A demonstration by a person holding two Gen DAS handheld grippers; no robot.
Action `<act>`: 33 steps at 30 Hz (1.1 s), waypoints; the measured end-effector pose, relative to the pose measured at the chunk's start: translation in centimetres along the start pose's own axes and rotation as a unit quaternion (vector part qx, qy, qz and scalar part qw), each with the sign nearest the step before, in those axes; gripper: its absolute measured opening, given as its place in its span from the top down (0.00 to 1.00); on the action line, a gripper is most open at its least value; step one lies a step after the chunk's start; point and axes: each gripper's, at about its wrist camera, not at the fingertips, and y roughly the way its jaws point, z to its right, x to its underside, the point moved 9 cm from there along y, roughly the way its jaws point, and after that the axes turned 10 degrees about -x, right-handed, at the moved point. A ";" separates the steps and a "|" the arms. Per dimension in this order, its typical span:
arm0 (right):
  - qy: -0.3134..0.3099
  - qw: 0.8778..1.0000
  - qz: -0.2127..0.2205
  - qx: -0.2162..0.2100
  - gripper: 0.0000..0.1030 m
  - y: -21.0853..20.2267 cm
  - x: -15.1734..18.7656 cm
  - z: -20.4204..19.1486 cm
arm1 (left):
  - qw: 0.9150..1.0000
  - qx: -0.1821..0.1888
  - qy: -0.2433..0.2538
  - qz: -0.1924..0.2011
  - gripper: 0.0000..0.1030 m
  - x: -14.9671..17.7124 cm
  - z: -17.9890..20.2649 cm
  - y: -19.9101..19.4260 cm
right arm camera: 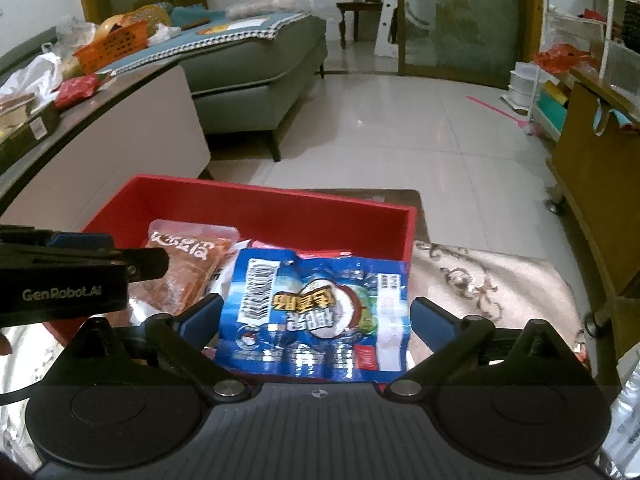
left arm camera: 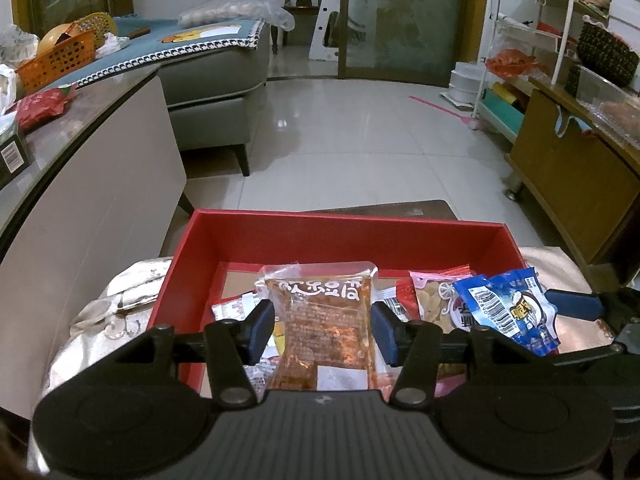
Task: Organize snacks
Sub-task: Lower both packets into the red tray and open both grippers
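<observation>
Snacks mostly in already, by the look of it: red box (left arm camera: 352, 236) holds an orange packet (left arm camera: 324, 320), a pink-and-red packet (left arm camera: 430, 300) and a blue packet (right arm camera: 316, 312), all lying loose and overlapping. Left gripper (left arm camera: 323, 326) hangs over the orange packet with its pads spread to either side, not clamping it. Right gripper (right arm camera: 316, 320) likewise straddles the blue packet, jaws wide, nothing pinched. Whether either packet is just dropped or about to be picked, can't tell. Far half of the box is bare, so tidying the pile seems the remaining work; a red packet (left arm camera: 40, 108) on the side counter (left arm camera: 100, 120) may be left over.

Box sits on a beige patterned cloth (right arm camera: 480, 280), with a dark mat (left arm camera: 432, 208) just beyond it. Past that, glossy pale floor tiles (left arm camera: 340, 128), grey sofa (left arm camera: 216, 80) with an orange basket (left arm camera: 56, 62) to the left, wooden cabinet (left arm camera: 568, 168) and white wire rack (left arm camera: 528, 8) to the right, glass door (left arm camera: 404, 16) at the back.
</observation>
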 end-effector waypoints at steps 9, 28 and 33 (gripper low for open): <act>-0.004 1.000 -0.008 -0.001 0.01 -0.1 0.2 -0.4 | 1.000 -0.005 0.002 0.001 0.54 0.0 -0.2 0.0; -0.012 1.000 -0.021 0.006 0.00 -3.7 -0.3 -2.2 | 1.000 0.003 -0.009 0.005 0.46 0.3 -0.5 -3.3; -0.012 1.000 -0.019 0.019 0.00 -4.8 -0.2 -2.0 | 1.000 0.001 -0.013 0.001 0.44 0.7 -1.0 -4.0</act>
